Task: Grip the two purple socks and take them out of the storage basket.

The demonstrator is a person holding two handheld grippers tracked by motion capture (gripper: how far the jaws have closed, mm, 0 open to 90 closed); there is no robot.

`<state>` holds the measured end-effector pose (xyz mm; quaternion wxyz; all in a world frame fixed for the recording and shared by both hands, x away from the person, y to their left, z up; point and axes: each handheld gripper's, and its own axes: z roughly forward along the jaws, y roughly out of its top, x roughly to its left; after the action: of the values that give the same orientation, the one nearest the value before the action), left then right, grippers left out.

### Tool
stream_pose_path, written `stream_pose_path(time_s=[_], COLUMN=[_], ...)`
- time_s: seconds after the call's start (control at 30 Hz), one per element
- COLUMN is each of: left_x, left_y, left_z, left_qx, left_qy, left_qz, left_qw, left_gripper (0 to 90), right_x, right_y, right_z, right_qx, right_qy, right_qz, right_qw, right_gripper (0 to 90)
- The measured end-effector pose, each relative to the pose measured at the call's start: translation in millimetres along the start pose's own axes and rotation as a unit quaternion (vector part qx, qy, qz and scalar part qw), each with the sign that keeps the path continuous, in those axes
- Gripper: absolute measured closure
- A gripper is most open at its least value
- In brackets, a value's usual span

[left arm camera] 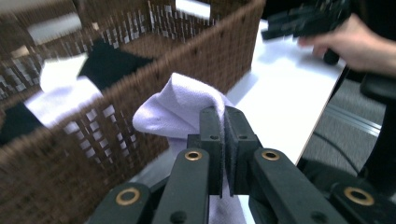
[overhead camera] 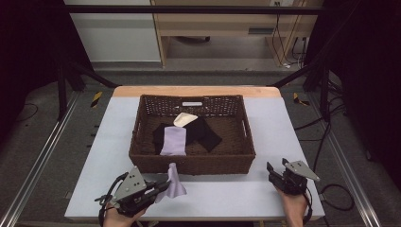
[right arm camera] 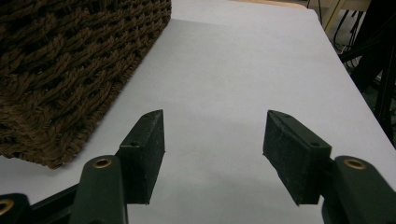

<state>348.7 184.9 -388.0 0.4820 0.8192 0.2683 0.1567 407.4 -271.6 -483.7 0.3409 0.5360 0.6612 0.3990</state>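
Now lilac sock (overhead camera: 173, 183) clamped in left gripper (overhead camera: 162, 188), beside basket (overhead camera: 191, 164).

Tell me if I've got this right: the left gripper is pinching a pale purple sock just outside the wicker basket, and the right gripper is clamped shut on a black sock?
Not quite. The left gripper does pinch the pale purple sock just outside the wicker basket. But the right gripper is open and holds nothing: the right gripper view shows its jaws spread wide over the bare table. The black socks lie inside the basket.

grey floor (overhead camera: 56, 127), wooden desk (overhead camera: 222, 23), black curtains (overhead camera: 28, 38)
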Motion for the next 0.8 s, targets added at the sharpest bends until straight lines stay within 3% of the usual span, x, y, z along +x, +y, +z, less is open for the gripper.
stream_pose_path(time_s=[0.13, 0.23, 0.3, 0.5, 0.63, 0.8], left_x=[3.1, 7.9, 8.9, 17.8, 22.0, 22.0], left_y=[-14.4, -24.8, -29.6, -41.2, -45.3, -43.3], left_z=[16.4, 27.8, 34.2, 45.8, 48.2, 44.4], left_qx=[0.034, 0.057, 0.071, 0.096, 0.103, 0.092], left_qy=[0.003, -0.007, -0.003, 0.005, 0.008, 0.019], left_qz=[-0.001, -0.018, -0.016, -0.027, -0.035, -0.035], left_qw=[0.9994, 0.9982, 0.9973, 0.9950, 0.9940, 0.9950], left_gripper=[86.1, 86.1, 86.1, 85.7, 82.8, 76.1], right_x=[-1.3, -3.0, -3.8, -4.0, -4.3, -4.1], right_y=[0.1, 0.1, 0.1, 0.3, 0.4, 0.4], right_z=[0.2, 0.0, -0.3, 0.3, 0.6, 0.5], right_qx=[0.000, 0.003, 0.003, 0.007, 0.008, 0.007], right_qy=[0.000, -0.003, -0.003, -0.005, -0.006, -0.006], right_qz=[0.005, 0.009, 0.010, 0.011, 0.012, 0.011], right_qw=[1.0000, 0.9999, 0.9999, 0.9999, 0.9999, 0.9999], right_gripper=[37.7, 37.0, 36.8, 34.2, 33.5, 33.4])
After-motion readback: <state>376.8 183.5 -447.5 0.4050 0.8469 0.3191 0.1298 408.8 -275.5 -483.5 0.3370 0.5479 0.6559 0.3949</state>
